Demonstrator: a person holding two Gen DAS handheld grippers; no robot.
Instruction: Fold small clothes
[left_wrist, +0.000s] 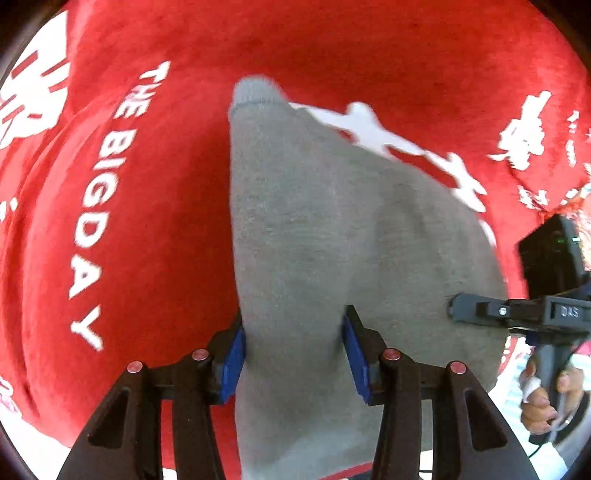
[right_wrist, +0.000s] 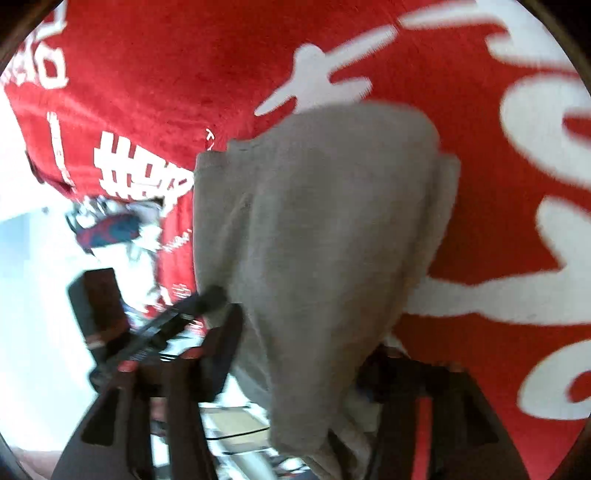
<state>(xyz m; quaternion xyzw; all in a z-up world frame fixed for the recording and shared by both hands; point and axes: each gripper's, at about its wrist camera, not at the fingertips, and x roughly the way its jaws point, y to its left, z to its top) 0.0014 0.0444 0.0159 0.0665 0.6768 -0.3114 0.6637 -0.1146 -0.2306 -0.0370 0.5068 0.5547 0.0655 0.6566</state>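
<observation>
Two grippers meet on one grey garment (left_wrist: 332, 240) lifted over a red cloth (left_wrist: 166, 184) with white lettering. Left wrist view: the left gripper (left_wrist: 293, 354) has its blue pads (left_wrist: 233, 363) pressed on a bunched fold of it, jaws partly closed, and the right gripper (left_wrist: 465, 308) in a hand (left_wrist: 543, 398) touches its far edge. Right wrist view, blurred: the garment drapes between the right gripper's (right_wrist: 303, 354) wide jaws; whether they grip it I cannot tell, and the left gripper's (right_wrist: 207, 295) tip touches its edge.

A red plush cloth (left_wrist: 166, 229) with white lettering covers the surface.
</observation>
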